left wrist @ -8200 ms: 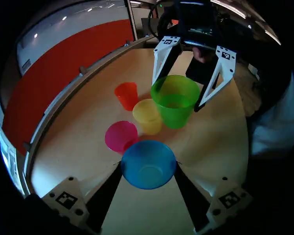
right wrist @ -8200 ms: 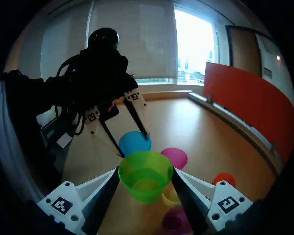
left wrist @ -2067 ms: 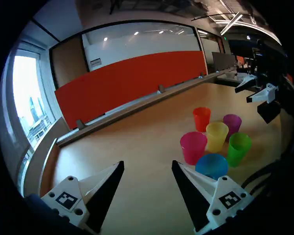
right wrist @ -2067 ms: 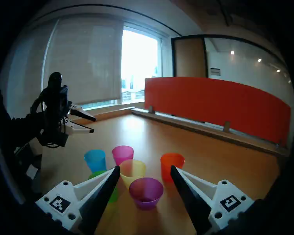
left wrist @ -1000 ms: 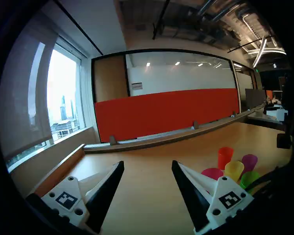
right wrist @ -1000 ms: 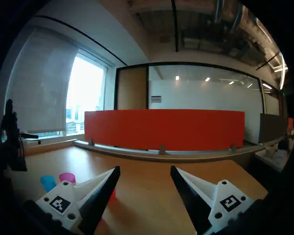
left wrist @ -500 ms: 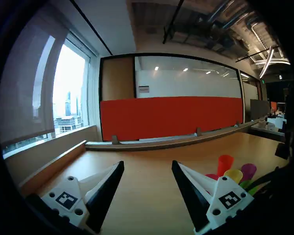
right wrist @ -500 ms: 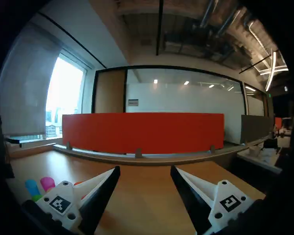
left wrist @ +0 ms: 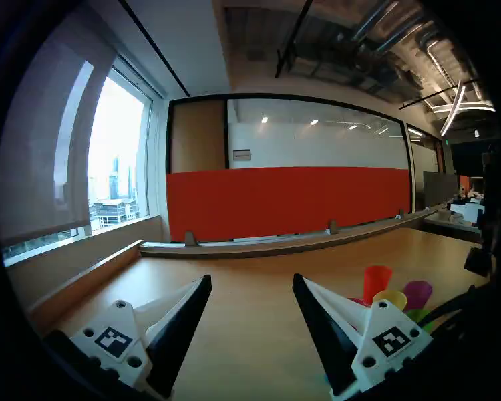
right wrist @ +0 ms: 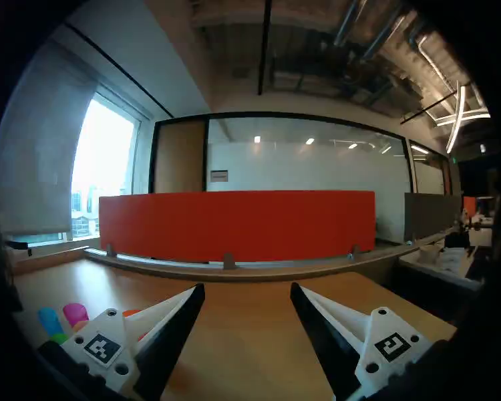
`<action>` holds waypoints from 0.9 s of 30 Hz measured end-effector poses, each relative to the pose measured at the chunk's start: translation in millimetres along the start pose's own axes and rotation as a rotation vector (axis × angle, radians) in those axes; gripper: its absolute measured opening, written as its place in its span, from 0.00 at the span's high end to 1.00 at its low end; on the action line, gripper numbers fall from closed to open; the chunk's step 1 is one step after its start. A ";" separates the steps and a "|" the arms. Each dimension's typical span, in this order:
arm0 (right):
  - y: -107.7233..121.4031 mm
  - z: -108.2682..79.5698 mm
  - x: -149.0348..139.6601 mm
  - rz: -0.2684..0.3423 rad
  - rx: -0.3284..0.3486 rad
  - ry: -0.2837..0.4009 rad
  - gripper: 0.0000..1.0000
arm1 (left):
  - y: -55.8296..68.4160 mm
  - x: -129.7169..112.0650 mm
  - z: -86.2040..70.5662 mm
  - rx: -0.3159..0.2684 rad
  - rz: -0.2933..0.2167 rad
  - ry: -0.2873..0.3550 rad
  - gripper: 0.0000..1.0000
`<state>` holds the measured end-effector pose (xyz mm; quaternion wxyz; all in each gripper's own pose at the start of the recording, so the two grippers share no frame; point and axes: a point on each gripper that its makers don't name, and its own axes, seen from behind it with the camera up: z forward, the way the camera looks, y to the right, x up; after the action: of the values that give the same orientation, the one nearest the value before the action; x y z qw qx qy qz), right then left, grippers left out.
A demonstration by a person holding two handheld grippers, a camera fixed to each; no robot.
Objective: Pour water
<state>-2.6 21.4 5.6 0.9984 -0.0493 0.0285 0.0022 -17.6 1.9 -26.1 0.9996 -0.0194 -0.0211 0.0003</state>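
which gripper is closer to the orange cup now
Left, likely. The orange cup sits just beyond the right finger of the left gripper; from the right gripper it is a small sliver low left.

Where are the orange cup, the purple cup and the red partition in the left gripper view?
orange cup (left wrist: pixel 377 281), left gripper view, on its side wall.
purple cup (left wrist: pixel 418 293), left gripper view, on its side wall below the rim.
red partition (left wrist: pixel 284 200), left gripper view, middle of its red panel.
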 end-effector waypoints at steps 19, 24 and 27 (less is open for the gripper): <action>-3.7 -8.1 -21.4 0.053 -0.002 -0.025 0.00 | 2.8 -11.0 5.0 0.053 -0.009 0.040 0.10; -7.5 -11.4 -17.9 0.077 0.013 -0.035 0.01 | 2.0 -11.1 7.9 0.082 0.014 0.060 0.10; -9.1 -14.0 -14.4 0.083 0.020 -0.032 0.01 | 3.8 -12.5 10.6 0.089 0.032 0.065 0.10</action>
<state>-17.6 10.9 -6.6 0.9982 -0.0380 0.0146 0.0441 -30.5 6.1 -16.2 0.9995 0.0249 0.0117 0.0167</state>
